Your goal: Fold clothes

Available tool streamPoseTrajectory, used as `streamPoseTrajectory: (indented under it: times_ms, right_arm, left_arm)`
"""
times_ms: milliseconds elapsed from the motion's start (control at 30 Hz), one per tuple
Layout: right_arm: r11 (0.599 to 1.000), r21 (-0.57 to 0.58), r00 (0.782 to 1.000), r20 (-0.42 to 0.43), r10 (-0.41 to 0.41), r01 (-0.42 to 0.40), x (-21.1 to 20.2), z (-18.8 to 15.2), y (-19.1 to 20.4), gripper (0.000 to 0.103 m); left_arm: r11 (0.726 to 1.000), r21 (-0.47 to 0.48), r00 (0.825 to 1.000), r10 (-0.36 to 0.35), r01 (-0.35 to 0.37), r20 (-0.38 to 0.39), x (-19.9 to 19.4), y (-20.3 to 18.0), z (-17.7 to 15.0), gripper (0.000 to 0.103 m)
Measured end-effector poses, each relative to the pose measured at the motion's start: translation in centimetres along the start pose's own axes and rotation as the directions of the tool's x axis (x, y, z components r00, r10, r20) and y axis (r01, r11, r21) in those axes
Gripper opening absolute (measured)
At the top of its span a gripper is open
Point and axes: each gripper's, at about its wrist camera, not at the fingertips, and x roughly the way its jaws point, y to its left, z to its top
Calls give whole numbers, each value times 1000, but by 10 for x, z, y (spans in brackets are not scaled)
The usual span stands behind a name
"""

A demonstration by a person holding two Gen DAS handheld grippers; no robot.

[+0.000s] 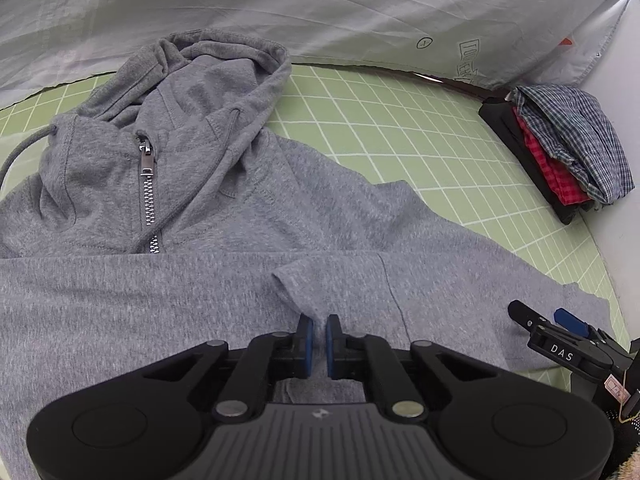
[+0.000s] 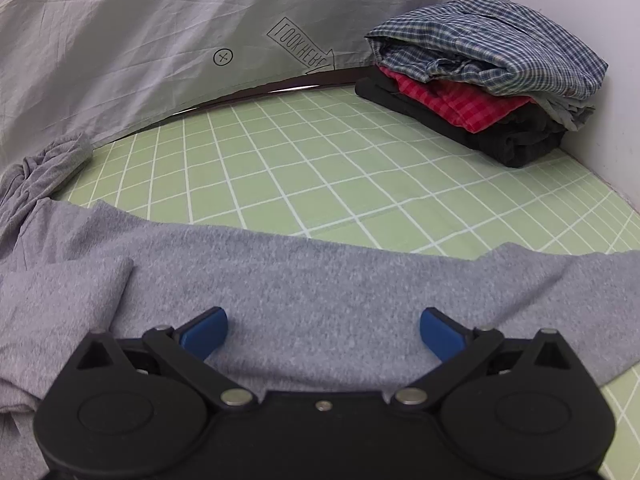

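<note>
Two grippers over grey hoodie (image 1: 168, 216): left gripper (image 1: 319, 330) pinches sleeve fold; right gripper (image 2: 323, 334) jaws wide, empty. Bare green mat (image 2: 320, 168) beyond hem; folded stack (image 2: 484, 84) at far corner.

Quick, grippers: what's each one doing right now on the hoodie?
Left gripper: shut on a pinch of the grey hoodie.
Right gripper: open, jaws wide over the hoodie fabric, holding nothing.

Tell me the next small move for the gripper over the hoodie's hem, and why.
Probably close the right gripper on the grey hoodie. Its jaws stand wide open over the cloth, while the left gripper is already shut on a pinch of it.
</note>
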Motion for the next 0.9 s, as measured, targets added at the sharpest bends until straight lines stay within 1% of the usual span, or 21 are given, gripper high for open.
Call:
streamPoseTrajectory:
  times_ms: [133,267,367,500,600,633,733,800,867,900]
  right_arm:
    - [1000,0,1000,5,-3,3,0,-1,0,103]
    - [1000,-3,1000,5,-1,1,-1,-2,1,103]
    - [1000,-7,1000,8,-2,2,-1,-2,1,103]
    - [1000,-19,1000,8,4,-4,-1,-3,2,103]
    - [999,-31,1000,11,13,-12,-3,-4,3,103]
    - [999,-33,1000,11,14,-13,-3,-4,3,103]
    - [999,-38,1000,8,13,-13,-3,-4,5,103]
    - [999,-48,1000,5,11,-10,-4,-3,6,103]
    - [997,-79,1000,10,5,-4,-6,-4,10,103]
    - [996,-91,1000,11,3,-2,-7,-5,12,103]
  left_arm:
    - [1000,-19,999,11,-10,42,-22,5,-4,7]
    - [997,-61,994,61,-55,88,-47,19,-11,7]
    - [988,-123,988,110,-97,109,-66,39,-16,7]
    - [963,-223,975,185,-154,125,-89,71,-23,7]
    - [932,-316,967,223,-176,119,-100,100,-30,7]
    - [924,-333,966,234,-186,108,-101,107,-32,8]
    - [904,-360,958,275,-231,77,-101,121,-40,13]
    - [891,-370,952,302,-263,51,-99,128,-44,18]
    - [876,-402,950,310,-267,46,-101,132,-49,19]
    - [870,-415,949,312,-265,49,-103,133,-51,23]
